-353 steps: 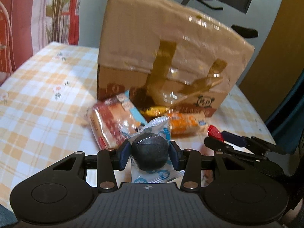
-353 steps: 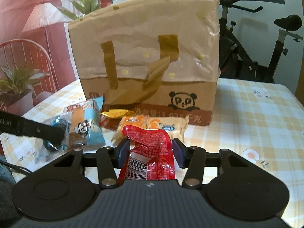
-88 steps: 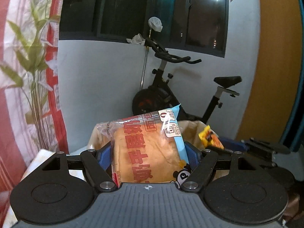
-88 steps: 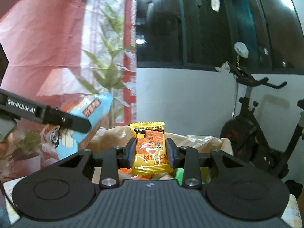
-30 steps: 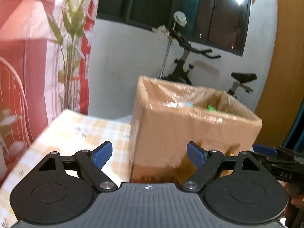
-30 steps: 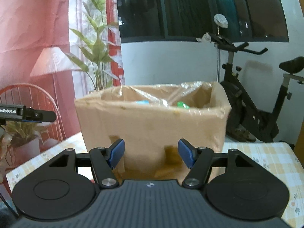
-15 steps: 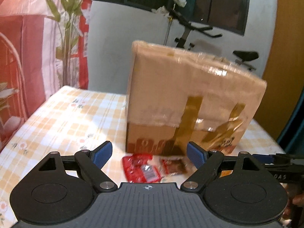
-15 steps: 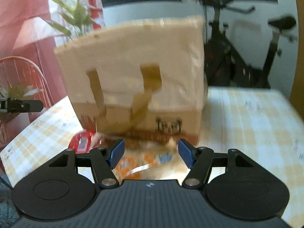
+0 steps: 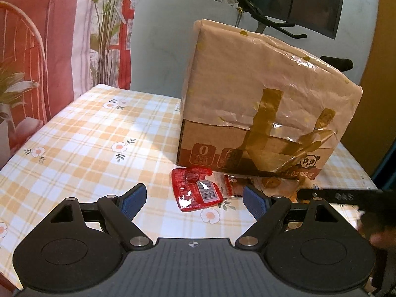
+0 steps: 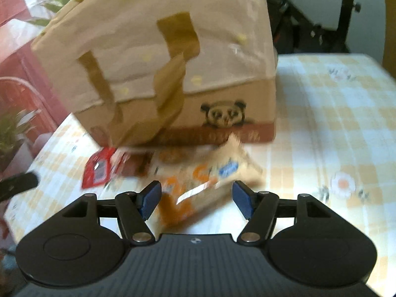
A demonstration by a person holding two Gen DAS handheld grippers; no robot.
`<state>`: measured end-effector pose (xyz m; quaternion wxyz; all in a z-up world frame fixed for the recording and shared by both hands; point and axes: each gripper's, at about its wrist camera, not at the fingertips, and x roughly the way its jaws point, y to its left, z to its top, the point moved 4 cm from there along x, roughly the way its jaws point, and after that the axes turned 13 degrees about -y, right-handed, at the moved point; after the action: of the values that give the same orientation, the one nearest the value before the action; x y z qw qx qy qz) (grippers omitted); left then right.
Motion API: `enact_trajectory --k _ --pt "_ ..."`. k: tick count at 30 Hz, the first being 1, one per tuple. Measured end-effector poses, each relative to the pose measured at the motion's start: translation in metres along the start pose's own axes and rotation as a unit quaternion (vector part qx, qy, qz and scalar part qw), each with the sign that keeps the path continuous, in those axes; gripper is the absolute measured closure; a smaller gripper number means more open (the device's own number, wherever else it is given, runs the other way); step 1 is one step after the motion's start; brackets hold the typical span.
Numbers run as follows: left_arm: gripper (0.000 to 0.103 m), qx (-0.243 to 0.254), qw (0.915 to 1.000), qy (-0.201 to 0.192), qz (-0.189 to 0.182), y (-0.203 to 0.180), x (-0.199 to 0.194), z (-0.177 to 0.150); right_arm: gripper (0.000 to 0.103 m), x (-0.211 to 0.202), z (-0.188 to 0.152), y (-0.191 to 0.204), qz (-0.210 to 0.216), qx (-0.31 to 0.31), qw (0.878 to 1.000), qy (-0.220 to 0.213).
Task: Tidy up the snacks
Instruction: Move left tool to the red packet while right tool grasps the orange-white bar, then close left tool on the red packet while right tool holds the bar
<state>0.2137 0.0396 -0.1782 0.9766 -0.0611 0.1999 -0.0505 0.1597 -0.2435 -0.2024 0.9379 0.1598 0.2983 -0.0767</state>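
Both jaws are open, empty. The red packet [image 9: 195, 191], low in the frame's middle, looks light, crinkly and probably slippery; pinch its flat middle.

My left gripper [image 9: 194, 199] hangs with its jaws wide apart and nothing between the blue pads [image 9: 132, 199]. Past them a red packet [image 9: 195, 189] lies flat on the checked tablecloth [image 9: 86, 133], just before the box [image 9: 262, 106], with a brown packet [image 9: 232, 188] touching its right edge. The right gripper [image 9: 344, 195] reaches in from the right, blurred.
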Motion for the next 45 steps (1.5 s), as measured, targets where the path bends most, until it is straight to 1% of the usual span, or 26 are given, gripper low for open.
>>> enact_trajectory --k 1,2,3,6,9,11,13,15,16,18,19,20,22,25,31,36,39,42,45 --pt "0.017 0.001 1.0 0.001 -0.001 -0.001 0.0 -0.001 0.032 0.004 0.002 0.001 -0.01 -0.003 1.0 -0.004" --pt "0.017 0.002 1.0 0.002 -0.001 -0.001 0.0 -0.001 0.024 0.009 0.003 0.002 -0.02 -0.001 1.0 0.0" --pt "0.017 0.002 1.0 0.002 -0.002 -0.002 0.0 -0.002 0.023 0.014 0.002 0.003 -0.027 0.001 1.0 0.001" --pt "0.017 0.003 1.0 0.004 -0.003 -0.002 -0.002 -0.005 0.024 0.024 0.0 0.014 -0.018 -0.021 1.0 0.005" --pt "0.017 0.002 1.0 0.008 0.001 -0.001 -0.003 -0.007 0.025 0.031 -0.006 0.029 -0.021 -0.087 0.996 0.009" --pt "0.017 0.0 0.9999 0.009 0.004 0.001 -0.003 -0.008 0.031 0.03 -0.013 0.034 -0.023 -0.126 0.992 0.005" --pt "0.017 -0.002 0.9999 0.011 0.007 0.002 -0.002 -0.008 0.034 0.024 -0.02 0.031 -0.028 -0.143 0.989 0.001" --pt "0.017 -0.004 0.9999 0.013 0.008 0.002 0.0 -0.009 0.037 0.019 -0.026 0.022 -0.032 -0.134 0.99 0.001" --pt "0.017 -0.005 0.9998 0.016 0.007 0.002 0.001 -0.01 0.04 0.014 -0.028 0.019 -0.03 -0.13 0.991 -0.007" --pt "0.02 -0.008 0.9997 0.022 0.006 0.001 0.004 -0.013 0.048 0.006 -0.03 0.012 -0.028 -0.126 0.991 -0.016" --pt "0.024 -0.008 0.9996 0.025 0.005 0.001 0.005 -0.014 0.057 0.004 -0.03 0.009 -0.025 -0.124 0.992 -0.022" --pt "0.025 -0.008 0.9996 0.027 0.003 0.0 0.006 -0.015 0.061 0.001 -0.031 0.007 -0.022 -0.124 0.992 -0.026" --pt "0.029 -0.007 0.9995 0.031 -0.001 -0.002 0.007 -0.016 0.063 -0.002 -0.032 0.005 -0.019 -0.128 0.991 -0.034" --pt "0.032 -0.007 0.9994 0.032 -0.005 -0.002 0.011 -0.017 0.064 -0.002 -0.033 0.007 -0.013 -0.129 0.991 -0.044" --pt "0.032 -0.005 0.9981 0.057 0.023 0.004 0.036 -0.017 0.064 -0.004 -0.032 0.005 -0.006 -0.123 0.991 -0.051" --pt "0.031 0.004 0.9971 0.071 0.027 -0.004 0.065 -0.014 0.064 -0.004 -0.033 0.003 -0.001 -0.115 0.992 -0.055" --pt "0.031 0.003 0.9975 0.065 0.028 -0.01 0.081 -0.012 0.064 -0.004 -0.033 0.003 0.002 -0.109 0.992 -0.056" --pt "0.031 0.012 0.997 0.059 0.049 -0.01 0.095 -0.012 0.064 -0.005 -0.033 0.002 0.004 -0.105 0.993 -0.057" --pt "0.031 0.007 0.996 0.062 0.063 -0.009 0.104 -0.015 0.064 -0.005 -0.032 0.001 0.007 -0.098 0.993 -0.058"
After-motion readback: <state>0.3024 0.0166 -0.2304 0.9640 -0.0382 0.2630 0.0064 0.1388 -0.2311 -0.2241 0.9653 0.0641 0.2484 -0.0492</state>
